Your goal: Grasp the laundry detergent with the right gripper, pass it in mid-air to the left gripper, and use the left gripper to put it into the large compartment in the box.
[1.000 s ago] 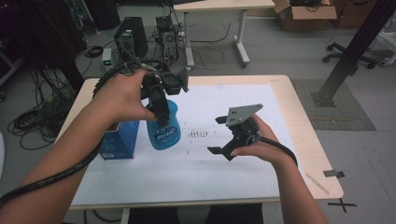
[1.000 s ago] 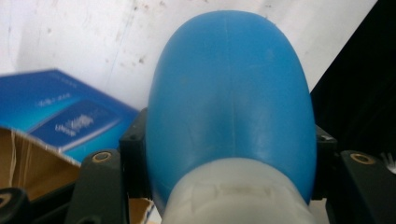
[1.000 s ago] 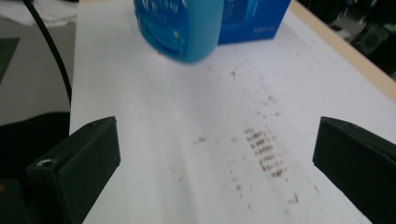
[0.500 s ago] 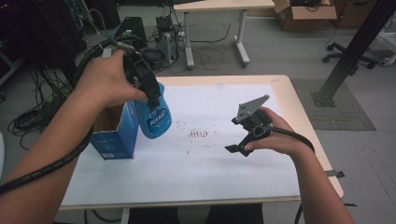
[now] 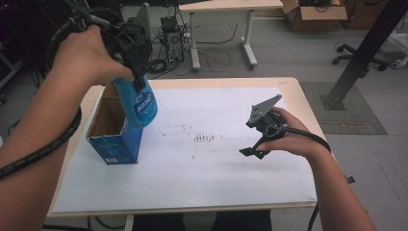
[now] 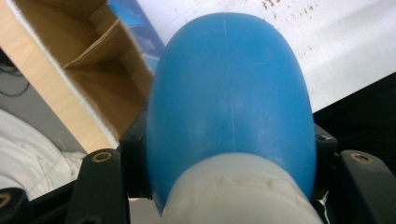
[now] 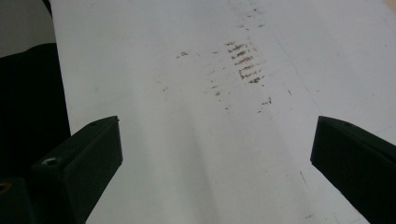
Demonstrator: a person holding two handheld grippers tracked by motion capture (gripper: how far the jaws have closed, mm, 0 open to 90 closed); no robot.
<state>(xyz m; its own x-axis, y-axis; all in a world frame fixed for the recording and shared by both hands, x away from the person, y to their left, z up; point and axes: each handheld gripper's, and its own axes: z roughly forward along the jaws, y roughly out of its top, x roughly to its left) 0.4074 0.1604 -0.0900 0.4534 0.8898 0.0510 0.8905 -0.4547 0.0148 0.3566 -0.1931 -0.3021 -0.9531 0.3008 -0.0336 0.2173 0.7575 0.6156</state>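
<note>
— Left gripper [image 5: 139, 79]: what is it doing?

— It is clamped on the neck end of a blue bottle [image 5: 139, 103], with the jaws pressed against both sides. In the left gripper view the bottle [image 6: 229, 93] bulges out from between the two black jaws, its pale cap end nearest the camera and its rounded blue body pointing away.

— Where is the bottle?

— Off the counter [image 5: 288, 86], held in the air and tilted. Its lower end hangs right over the open top of a blue cardboard box [image 5: 113, 142], at the box's right edge. In the high view it overlaps the box's rim; whether it touches I cannot tell.

— And the box?

— It stands upright at the left side of a white paper sheet [image 5: 216, 178] that covers most of the counter. The top flaps are open, and the brown inside [image 6: 88, 60] shows in the left gripper view beside the bottle.

— The right gripper [image 5: 250, 151]?

— Spread wide with nothing between the jaws. It is low over the right part of the sheet, well apart from the bottle and box. In its own view the jaws frame bare paper with a patch of small dark marks [image 7: 245, 60].
</note>
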